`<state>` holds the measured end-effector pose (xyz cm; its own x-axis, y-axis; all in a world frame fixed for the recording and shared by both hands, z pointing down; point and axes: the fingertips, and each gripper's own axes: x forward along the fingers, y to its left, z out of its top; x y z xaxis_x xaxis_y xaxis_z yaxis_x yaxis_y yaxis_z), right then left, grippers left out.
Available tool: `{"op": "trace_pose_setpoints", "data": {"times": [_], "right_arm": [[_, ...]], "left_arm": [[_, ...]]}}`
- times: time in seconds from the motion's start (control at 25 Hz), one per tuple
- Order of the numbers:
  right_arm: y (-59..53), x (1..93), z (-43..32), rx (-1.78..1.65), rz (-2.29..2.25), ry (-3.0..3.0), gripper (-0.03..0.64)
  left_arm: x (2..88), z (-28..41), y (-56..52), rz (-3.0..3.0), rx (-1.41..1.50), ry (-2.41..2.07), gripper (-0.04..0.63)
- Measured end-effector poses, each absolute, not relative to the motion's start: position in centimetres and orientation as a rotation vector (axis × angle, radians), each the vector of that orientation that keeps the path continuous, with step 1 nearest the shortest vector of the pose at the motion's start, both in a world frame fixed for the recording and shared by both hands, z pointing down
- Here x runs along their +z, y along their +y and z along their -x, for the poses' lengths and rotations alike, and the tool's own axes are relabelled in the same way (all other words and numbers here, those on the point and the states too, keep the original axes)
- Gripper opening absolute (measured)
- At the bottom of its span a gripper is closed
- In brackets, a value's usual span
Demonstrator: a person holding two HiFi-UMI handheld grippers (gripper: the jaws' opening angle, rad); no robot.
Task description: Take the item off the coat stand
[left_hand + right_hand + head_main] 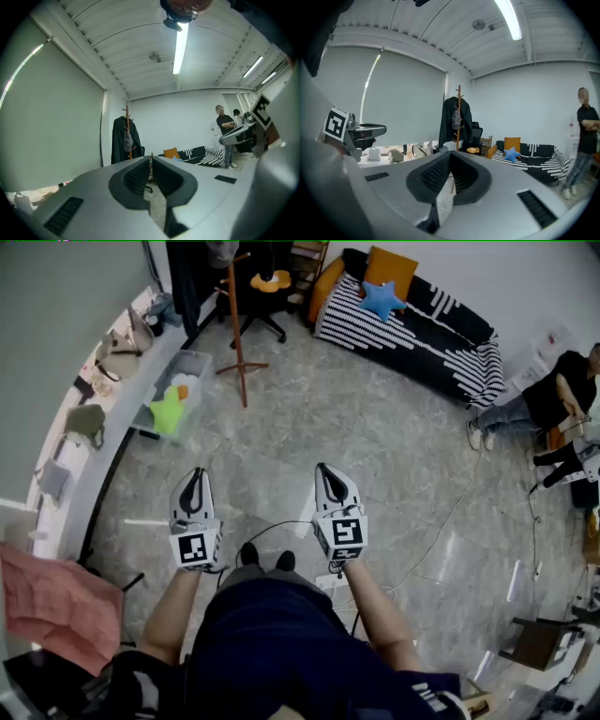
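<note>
**A:** Where is the coat?
**B:** The dark coat [449, 123] hangs on the coat stand [459, 93], far across the floor from you. A grey cap [456, 123] hangs there too.
**A:** And my grippers?
**B:** Your left gripper [151, 158] and right gripper [450, 157] are squeezed closed, holding nothing.

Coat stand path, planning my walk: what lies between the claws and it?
Only bare floor up to the coat stand, in the head view; a plastic bin sits left.

The grey marbled floor [356, 456] bears the coat stand [238, 343], a striped sofa [412, 329] and a clear bin [178, 395].
</note>
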<state>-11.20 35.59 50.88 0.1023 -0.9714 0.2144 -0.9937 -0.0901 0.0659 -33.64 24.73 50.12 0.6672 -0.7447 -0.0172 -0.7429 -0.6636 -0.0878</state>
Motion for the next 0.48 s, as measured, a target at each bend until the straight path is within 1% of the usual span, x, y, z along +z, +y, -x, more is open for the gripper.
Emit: {"op": "trace_pose_setpoints", "data": {"times": [0.48], "right_arm": [[35.07,51.12,11.48,0.162,-2.167,-1.987,0.017]], "left_arm": [[50.36,33.60,24.44,2.783,-0.019,1.262,0.040]]}}
